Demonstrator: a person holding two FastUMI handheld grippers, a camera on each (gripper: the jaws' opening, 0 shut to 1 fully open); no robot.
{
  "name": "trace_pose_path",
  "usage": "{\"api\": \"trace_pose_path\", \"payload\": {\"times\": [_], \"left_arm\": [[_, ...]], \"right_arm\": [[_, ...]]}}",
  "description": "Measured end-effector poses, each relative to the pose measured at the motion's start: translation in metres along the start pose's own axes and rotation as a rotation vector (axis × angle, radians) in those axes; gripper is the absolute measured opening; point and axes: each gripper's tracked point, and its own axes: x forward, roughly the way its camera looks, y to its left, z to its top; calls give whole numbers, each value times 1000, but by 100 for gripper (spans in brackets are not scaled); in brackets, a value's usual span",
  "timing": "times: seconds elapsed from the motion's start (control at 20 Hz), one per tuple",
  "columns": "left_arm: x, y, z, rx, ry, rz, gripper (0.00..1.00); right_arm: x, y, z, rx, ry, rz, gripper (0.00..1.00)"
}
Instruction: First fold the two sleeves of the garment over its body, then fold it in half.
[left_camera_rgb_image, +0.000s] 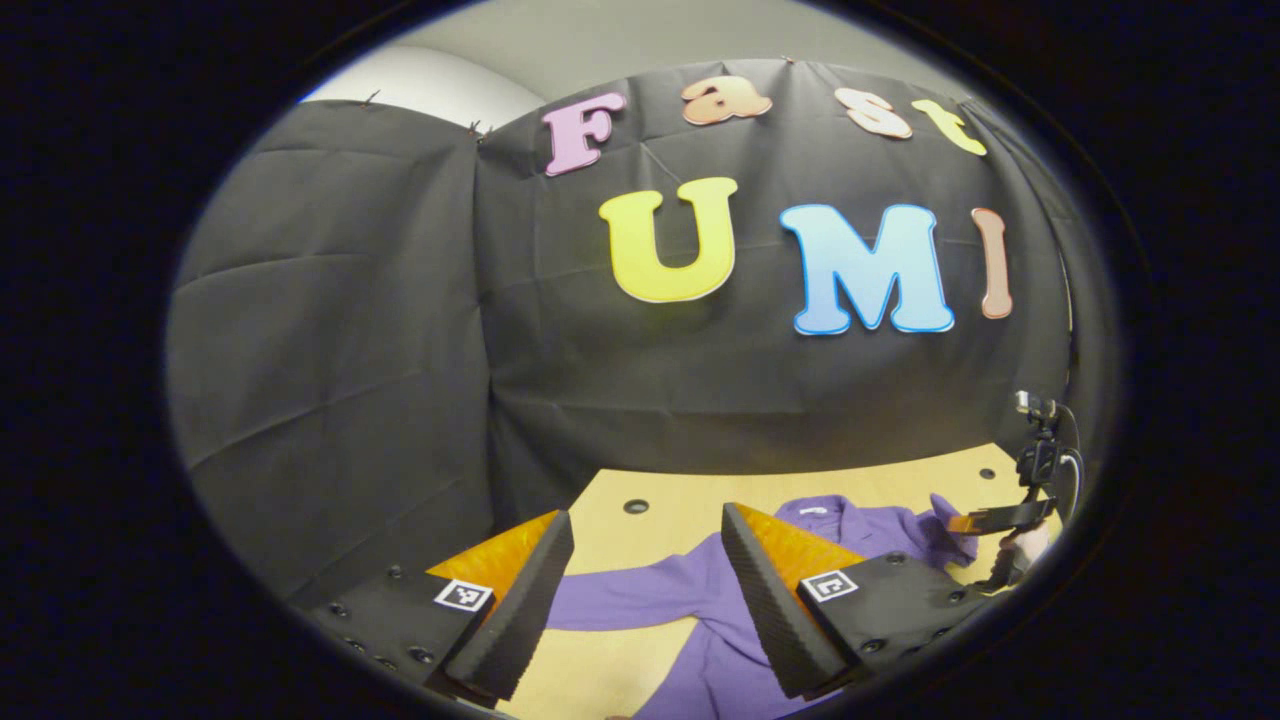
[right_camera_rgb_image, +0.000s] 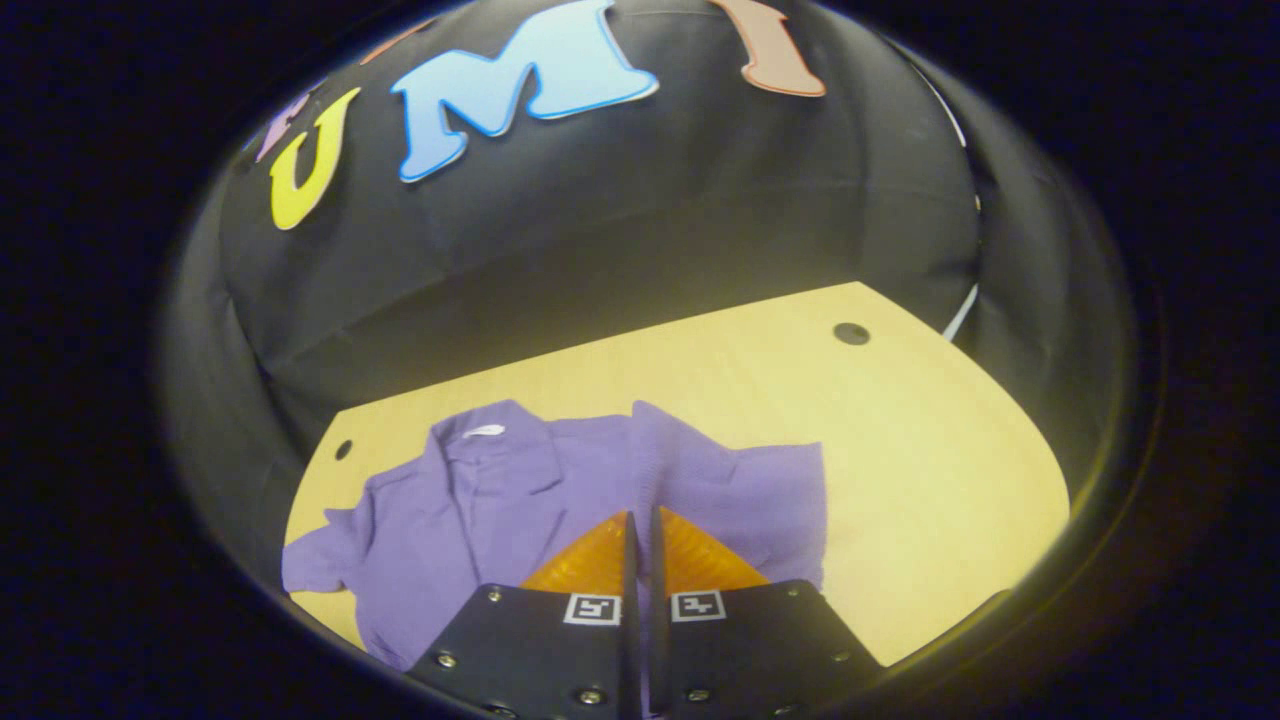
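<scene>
A purple short-sleeved shirt (right_camera_rgb_image: 470, 500) lies spread on the wooden table (right_camera_rgb_image: 900, 450), collar toward the back wall. My right gripper (right_camera_rgb_image: 642, 515) is shut on a ridge of the shirt's fabric near its right sleeve (right_camera_rgb_image: 745, 470), and the cloth rises between the fingers. In the left gripper view, my left gripper (left_camera_rgb_image: 645, 515) hangs open above the shirt (left_camera_rgb_image: 640, 595), over its other sleeve, with nothing between the fingers. Farther off at the right edge of that view, the right gripper (left_camera_rgb_image: 965, 522) holds the raised purple cloth.
The table has round holes near its back corners (right_camera_rgb_image: 851, 333) (left_camera_rgb_image: 636, 506). Bare tabletop stretches to the right of the shirt in the right gripper view. The black cloth wall stands close behind the table's far edge.
</scene>
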Motion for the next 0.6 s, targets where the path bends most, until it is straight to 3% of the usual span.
{"api": "trace_pose_path", "payload": {"times": [0.35,0.6], "left_arm": [[7,75,-32,-12,39,43,100],[14,122,-52,-20,62,70,100]], "right_arm": [[13,142,-35,-77,47,137,4],[23,223,-74,-149,105,203,4]]}}
